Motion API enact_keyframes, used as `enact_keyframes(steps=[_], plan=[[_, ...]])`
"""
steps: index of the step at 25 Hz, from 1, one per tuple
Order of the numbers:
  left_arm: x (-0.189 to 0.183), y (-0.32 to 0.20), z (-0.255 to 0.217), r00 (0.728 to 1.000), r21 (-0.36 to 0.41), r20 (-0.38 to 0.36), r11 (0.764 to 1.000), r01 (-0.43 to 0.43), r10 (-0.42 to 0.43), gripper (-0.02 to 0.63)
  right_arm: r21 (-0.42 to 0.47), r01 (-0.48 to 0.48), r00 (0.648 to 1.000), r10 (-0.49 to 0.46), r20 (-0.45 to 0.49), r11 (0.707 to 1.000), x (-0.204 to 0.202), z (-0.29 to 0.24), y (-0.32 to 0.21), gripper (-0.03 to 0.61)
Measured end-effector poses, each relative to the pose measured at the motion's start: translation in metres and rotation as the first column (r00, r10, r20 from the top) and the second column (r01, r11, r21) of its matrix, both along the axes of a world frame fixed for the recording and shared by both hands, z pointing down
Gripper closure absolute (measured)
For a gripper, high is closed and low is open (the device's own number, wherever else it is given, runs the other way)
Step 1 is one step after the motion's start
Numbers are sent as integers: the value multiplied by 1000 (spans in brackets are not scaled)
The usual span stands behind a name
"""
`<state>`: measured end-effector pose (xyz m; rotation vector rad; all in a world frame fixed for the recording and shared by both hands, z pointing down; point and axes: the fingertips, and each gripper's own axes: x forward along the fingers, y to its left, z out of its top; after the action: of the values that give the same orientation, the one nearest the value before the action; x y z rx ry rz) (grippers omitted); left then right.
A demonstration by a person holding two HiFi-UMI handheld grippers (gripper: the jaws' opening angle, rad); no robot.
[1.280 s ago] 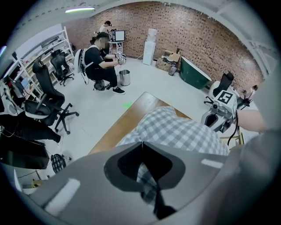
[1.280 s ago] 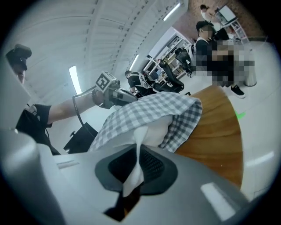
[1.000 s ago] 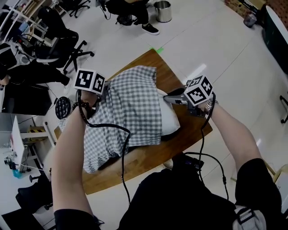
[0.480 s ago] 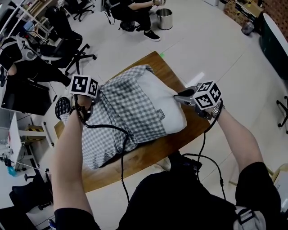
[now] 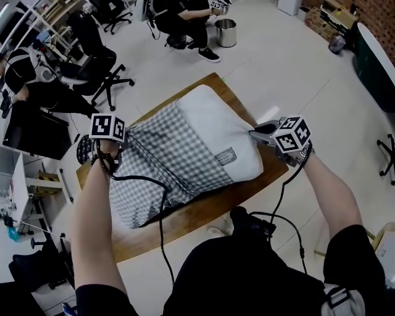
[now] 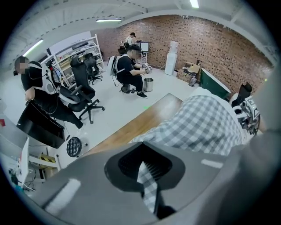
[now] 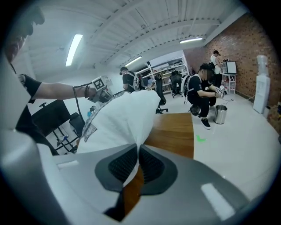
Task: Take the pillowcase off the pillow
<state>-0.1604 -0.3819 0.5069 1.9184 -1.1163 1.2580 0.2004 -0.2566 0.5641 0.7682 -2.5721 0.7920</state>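
Observation:
A white pillow (image 5: 217,129) lies on the wooden table (image 5: 203,210), its left half still inside a grey-and-white checked pillowcase (image 5: 163,166). My left gripper (image 5: 116,153) at the table's left end is shut on the pillowcase's edge; checked cloth (image 6: 148,186) is pinched between its jaws in the left gripper view. My right gripper (image 5: 258,131) at the table's right side is shut on the pillow's bare corner. In the right gripper view, white fabric (image 7: 125,118) runs into the closed jaws, with my left gripper (image 7: 102,95) in view beyond the pillow.
A metal bin (image 5: 226,32) stands on the floor beyond the table near a seated person (image 5: 179,18). Office chairs (image 5: 92,52) and another person (image 5: 28,77) are at the left. A round black object (image 5: 84,148) sits by the table's left end.
The left gripper has drawn the checked pillowcase leftward off the pillow, baring much more white. The right gripper has shifted right with the pillow corner.

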Motion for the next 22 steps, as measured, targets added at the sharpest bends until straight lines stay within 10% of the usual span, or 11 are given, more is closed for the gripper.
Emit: enact_keyframes(steps=[13,22], plan=[[-22,40,2,992,104,-66,990,-100,107,607,-3,-123,981,121,-152,992,-33,33,-4,549],[-26,64,-25,976,242,-103,956,-164,194,604,211,-263,920,310,-239,941,-30,-12,-26,532]])
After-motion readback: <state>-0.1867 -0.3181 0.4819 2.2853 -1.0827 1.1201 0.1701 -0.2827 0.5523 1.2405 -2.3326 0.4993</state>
